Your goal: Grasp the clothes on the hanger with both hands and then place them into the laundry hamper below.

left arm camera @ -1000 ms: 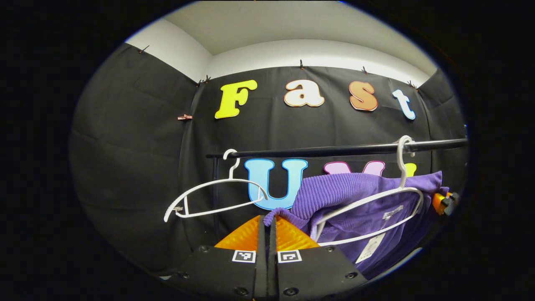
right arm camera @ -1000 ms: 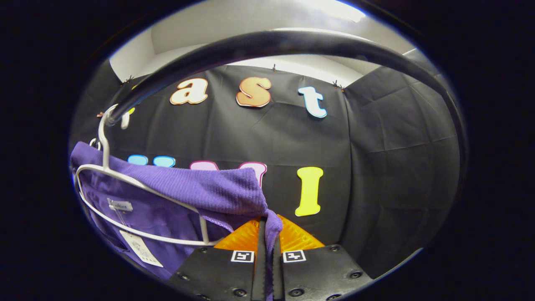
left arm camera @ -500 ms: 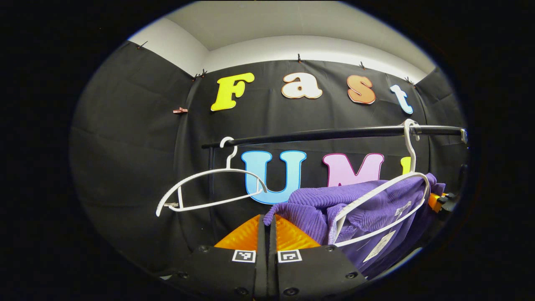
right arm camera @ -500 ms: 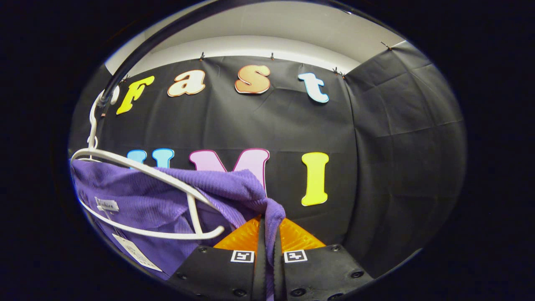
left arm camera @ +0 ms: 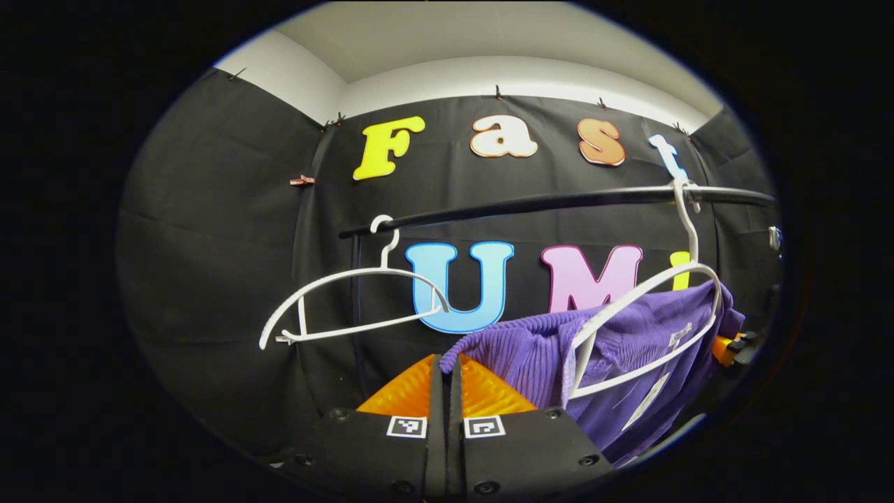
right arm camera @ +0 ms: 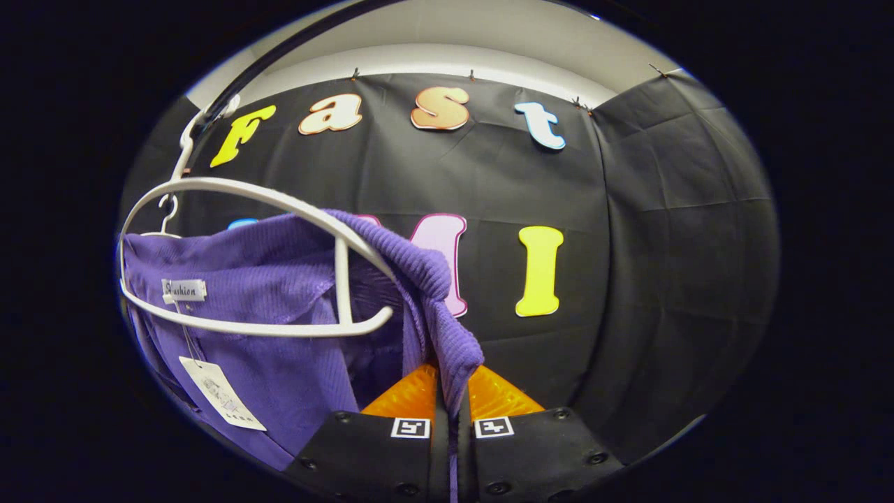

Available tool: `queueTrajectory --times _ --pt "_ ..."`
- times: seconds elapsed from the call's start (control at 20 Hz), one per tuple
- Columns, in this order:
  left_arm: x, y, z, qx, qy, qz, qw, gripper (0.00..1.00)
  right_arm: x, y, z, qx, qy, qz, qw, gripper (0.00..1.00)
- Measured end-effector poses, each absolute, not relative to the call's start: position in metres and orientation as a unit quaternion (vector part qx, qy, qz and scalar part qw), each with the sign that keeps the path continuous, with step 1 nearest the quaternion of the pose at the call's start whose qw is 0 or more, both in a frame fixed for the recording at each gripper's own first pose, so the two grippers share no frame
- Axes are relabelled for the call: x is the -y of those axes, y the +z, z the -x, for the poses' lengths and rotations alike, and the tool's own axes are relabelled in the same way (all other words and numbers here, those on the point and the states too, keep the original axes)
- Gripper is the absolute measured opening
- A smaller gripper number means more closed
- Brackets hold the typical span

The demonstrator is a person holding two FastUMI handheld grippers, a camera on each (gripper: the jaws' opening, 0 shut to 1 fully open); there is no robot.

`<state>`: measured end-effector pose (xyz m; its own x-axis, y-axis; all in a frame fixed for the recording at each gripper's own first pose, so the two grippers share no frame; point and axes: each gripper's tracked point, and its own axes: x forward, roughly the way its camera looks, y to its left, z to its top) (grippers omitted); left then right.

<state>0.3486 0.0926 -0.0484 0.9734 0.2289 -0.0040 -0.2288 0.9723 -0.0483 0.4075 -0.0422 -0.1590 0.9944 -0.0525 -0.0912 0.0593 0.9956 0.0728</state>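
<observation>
Left gripper view: the left gripper (left arm camera: 447, 367) is clamped on a shoulder of the purple garment (left arm camera: 628, 349), which has slipped lower off its white hanger (left arm camera: 649, 328) on the rail (left arm camera: 531, 204); an empty hanger (left arm camera: 349, 307) hangs nearby. Right gripper view: the right gripper (right arm camera: 450, 381) pinches the other shoulder of the garment (right arm camera: 279, 335), now sagging below the hanger (right arm camera: 265, 258).

Both tongs (left arm camera: 447, 367) (right arm camera: 449, 381) have black screwed housings bearing two square coded markers.

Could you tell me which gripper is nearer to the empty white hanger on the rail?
Left. The left gripper sits below the empty white hanger, which hangs up and to its left; the right gripper holds the purple garment's far side.
</observation>
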Motion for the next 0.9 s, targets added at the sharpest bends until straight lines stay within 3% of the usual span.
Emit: queueTrajectory --times 0.25,0.35,0.55,0.6,0.65,0.8,0.9 --pt "-0.092 -0.057 -0.347 -0.01 0.105 0.031 0.994 0.06 0.04 -0.189 -0.412 -0.092 -0.028 -0.185 0.978 0.09" --pt "-0.096 -0.046 -0.346 0.0 0.105 0.044 0.994 0.06 0.045 -0.176 -0.415 -0.077 -0.027 -0.258 0.963 0.09" --pt "-0.098 -0.033 -0.355 0.01 0.103 0.028 0.994 0.05 0.052 -0.143 -0.43 -0.027 -0.009 -0.253 0.967 0.05" --pt "-0.099 -0.035 -0.359 0.008 0.103 0.03 0.994 0.05 0.058 -0.14 -0.433 -0.015 -0.015 -0.24 0.971 0.1" --pt "-0.102 -0.034 -0.364 0.008 0.103 0.034 0.994 0.05 0.066 -0.133 -0.438 -0.001 -0.025 -0.234 0.972 0.05" --pt "-0.109 -0.019 -0.376 0.024 0.103 0.039 0.994 0.05 0.078 -0.099 -0.46 0.052 -0.035 -0.257 0.964 0.09" --pt "-0.113 -0.018 -0.386 0.027 0.098 0.049 0.994 0.05 0.082 -0.106 -0.477 0.046 -0.037 -0.261 0.963 0.05"
